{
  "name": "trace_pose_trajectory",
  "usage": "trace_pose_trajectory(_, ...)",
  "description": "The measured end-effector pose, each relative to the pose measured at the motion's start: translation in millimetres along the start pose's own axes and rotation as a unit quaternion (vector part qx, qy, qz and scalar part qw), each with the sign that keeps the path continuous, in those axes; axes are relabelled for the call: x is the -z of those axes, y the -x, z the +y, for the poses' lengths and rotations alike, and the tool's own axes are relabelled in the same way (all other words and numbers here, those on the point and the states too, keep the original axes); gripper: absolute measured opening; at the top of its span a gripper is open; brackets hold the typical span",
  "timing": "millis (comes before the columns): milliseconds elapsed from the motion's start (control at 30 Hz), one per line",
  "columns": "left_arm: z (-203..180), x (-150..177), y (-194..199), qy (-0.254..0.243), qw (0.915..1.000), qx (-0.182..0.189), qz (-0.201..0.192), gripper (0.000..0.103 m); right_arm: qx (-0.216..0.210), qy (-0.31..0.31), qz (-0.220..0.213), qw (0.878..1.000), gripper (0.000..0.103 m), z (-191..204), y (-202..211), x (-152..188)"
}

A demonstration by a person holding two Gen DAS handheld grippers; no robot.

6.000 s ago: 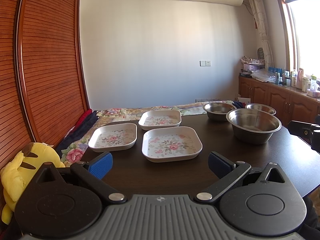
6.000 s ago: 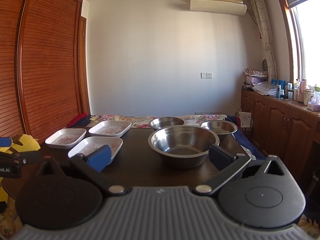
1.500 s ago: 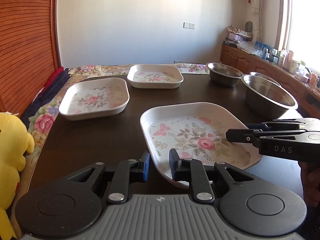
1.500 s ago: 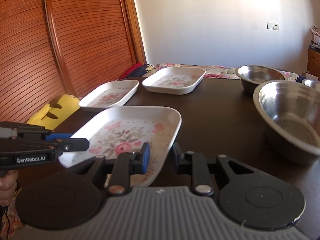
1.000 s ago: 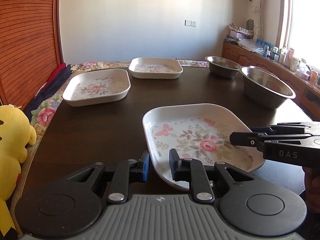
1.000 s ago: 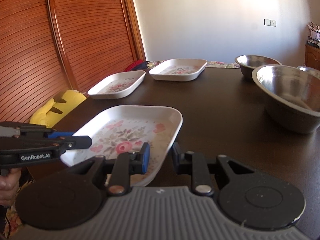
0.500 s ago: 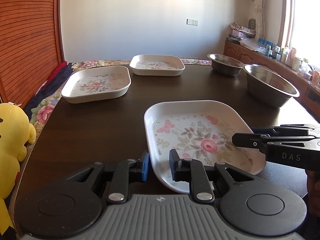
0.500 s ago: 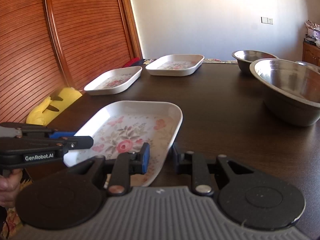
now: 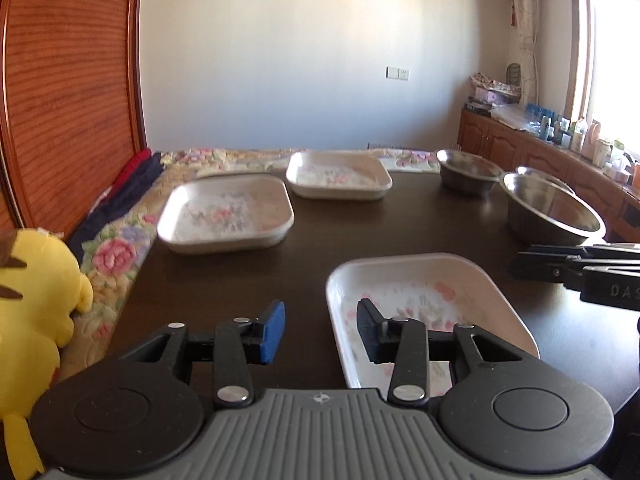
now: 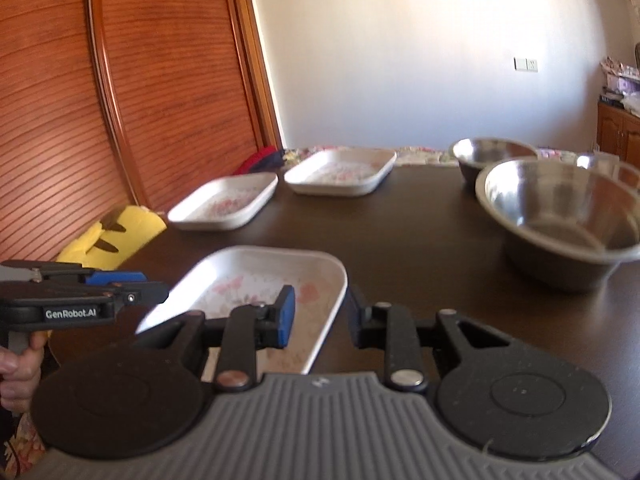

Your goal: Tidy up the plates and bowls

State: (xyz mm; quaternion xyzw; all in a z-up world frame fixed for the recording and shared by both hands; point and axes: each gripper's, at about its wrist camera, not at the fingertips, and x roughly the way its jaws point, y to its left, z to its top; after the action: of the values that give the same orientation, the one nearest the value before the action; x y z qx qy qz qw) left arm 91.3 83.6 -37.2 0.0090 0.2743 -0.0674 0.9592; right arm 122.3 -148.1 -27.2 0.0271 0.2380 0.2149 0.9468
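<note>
left wrist view shows the near floral plate (image 9: 424, 300) lying flat on the dark table (image 9: 320, 248) at its front edge, with both claws spread: the left gripper (image 9: 320, 330) straddles the plate's left rim without pinching it, and the right gripper (image 10: 320, 316) straddles the right rim likewise. nothing looks stacked yet, i'd say. two more floral plates (image 9: 228, 212) sit apart further back, and the steel bowls (image 10: 560, 208) stand separate on the right.

Near plate (image 9: 420, 284) pattern motion-blurred, third bowl (image 10: 612, 166) mostly hidden, cut off
</note>
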Motion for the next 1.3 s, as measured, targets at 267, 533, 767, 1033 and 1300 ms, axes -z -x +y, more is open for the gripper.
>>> trace_pose_trajectory(267,32,-33,-17,0.000,0.9998,-0.012,-0.013,0.051,-0.027,0.034,-0.003,0.999,0.033,8,-15,-43)
trace_pose_trajectory(533,76,-53,-49,-0.004,0.9994,-0.033,-0.005,0.063,-0.054,0.062,0.017,0.996,0.056,29,-55,-81)
trace_pose_trajectory(767,110,-65,-74,0.004,0.9992,-0.040,0.007,0.065,-0.071,0.060,0.060,0.994,0.057,39,-100,-97)
trace_pose_trajectory(1033,135,-75,-109,0.003,0.9991,-0.030,0.029,0.045,-0.084,0.040,0.113,0.989,0.056,45,-153,-106)
trace_pose_trajectory(1300,153,-78,-134,0.012,0.9984,-0.030,0.046,0.033,-0.090,0.016,0.157,0.983,0.046,44,-192,-104)
